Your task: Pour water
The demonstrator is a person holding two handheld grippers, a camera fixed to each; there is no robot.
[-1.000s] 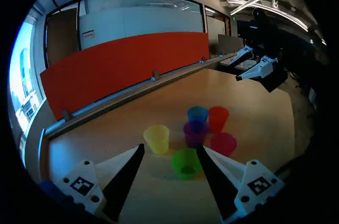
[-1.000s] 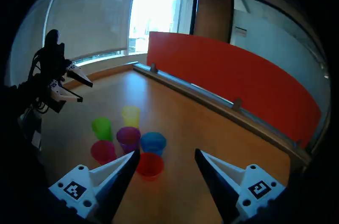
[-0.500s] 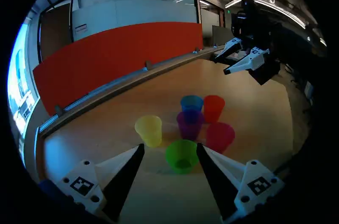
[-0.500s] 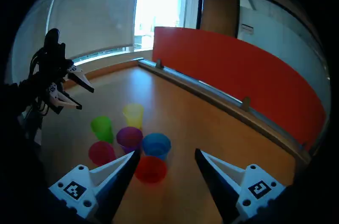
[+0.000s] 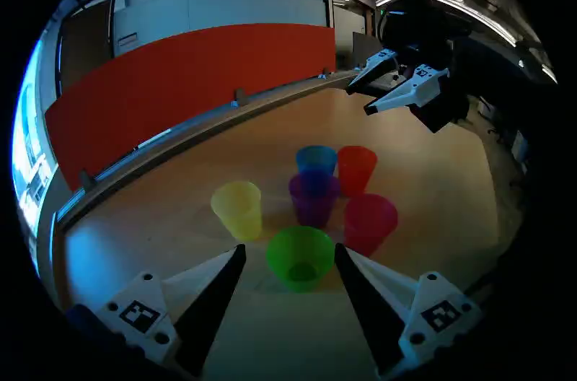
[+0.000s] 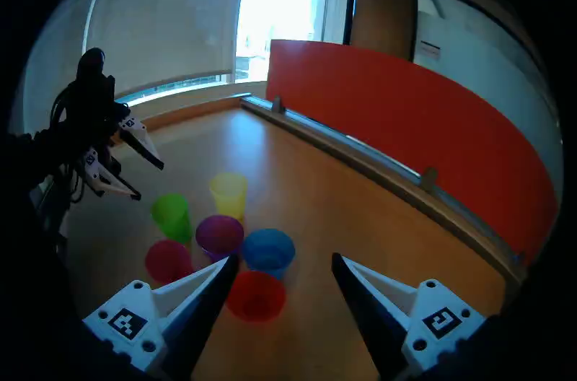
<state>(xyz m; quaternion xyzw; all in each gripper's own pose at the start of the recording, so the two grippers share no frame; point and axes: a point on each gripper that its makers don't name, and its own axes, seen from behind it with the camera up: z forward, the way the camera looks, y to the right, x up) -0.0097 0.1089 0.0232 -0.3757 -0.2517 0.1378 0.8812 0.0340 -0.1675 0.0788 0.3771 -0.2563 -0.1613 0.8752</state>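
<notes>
Worktop (image 5: 433,186): a wide, smooth wooden board with a soft shine. It carried all the cups, and most of its surface was bare.
Red partition (image 5: 180,85): a flat, matt panel that stood upright along the far edge of the worktop, held in a metal rail.
Left tool (image 5: 288,247): released, its two white pointed fingers spread wide and holding nothing. It was low over the worktop and aimed at the green cup (image 5: 299,258), which sat between the fingertips. I judge it was placed so in order to take this cup.
Right tool (image 6: 285,258): also released and empty, fingers apart. It came from the opposite side, with the red cup (image 6: 256,296) nearest to its left finger and the blue cup (image 6: 268,251) just behind that.
Cups: six small tapered tumblers of thin, half-transparent plastic, all upright with the mouth up. They stood close together in one group, probably so that both tools could reach them.
Purple cup (image 5: 314,197): in the middle of the group, beside the blue one.
Pink cup (image 5: 369,222): next to the green one, on the left tool's side.
Yellow cup (image 5: 236,208): a little apart, toward the partition.
Water: I could not tell which cup contained any. No pouring had begun.
</notes>
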